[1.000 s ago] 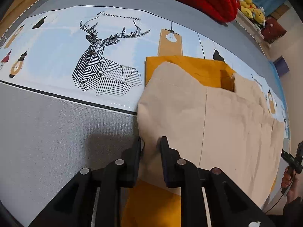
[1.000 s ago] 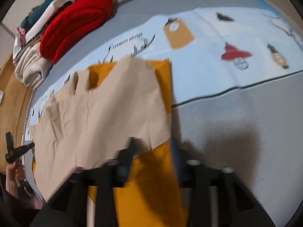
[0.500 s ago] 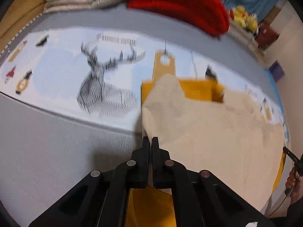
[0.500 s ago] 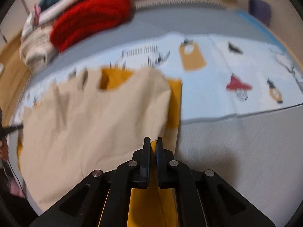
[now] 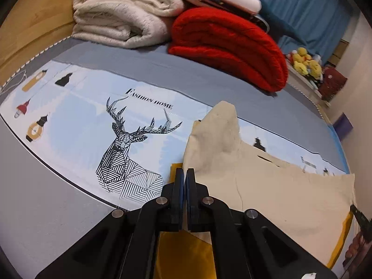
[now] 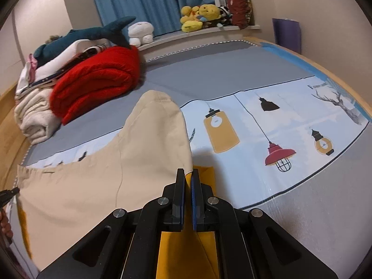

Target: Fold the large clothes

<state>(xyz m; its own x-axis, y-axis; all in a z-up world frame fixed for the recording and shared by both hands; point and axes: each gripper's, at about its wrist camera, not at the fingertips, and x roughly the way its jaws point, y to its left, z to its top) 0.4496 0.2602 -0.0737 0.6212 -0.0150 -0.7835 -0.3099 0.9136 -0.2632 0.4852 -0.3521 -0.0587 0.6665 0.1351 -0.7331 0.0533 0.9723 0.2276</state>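
Nearest, the left gripper (image 5: 185, 174) is pinched tight on one edge of the beige garment (image 5: 279, 190), and the right gripper (image 6: 187, 174) pinches another edge (its yellow lining (image 6: 186, 251) shows under both). The cloth hangs lifted between them, peaked above the printed bedspread (image 5: 76, 125) on the bed. Farther back lie a red blanket (image 5: 227, 44), a cream blanket (image 5: 121, 16), then plush toys (image 6: 200, 15) by the blue curtain (image 6: 160, 2).

We read "FASHION HOME" above the deer drawing (image 5: 130, 153) on the bed sheet (image 5: 69, 139), no other words clear enough to read
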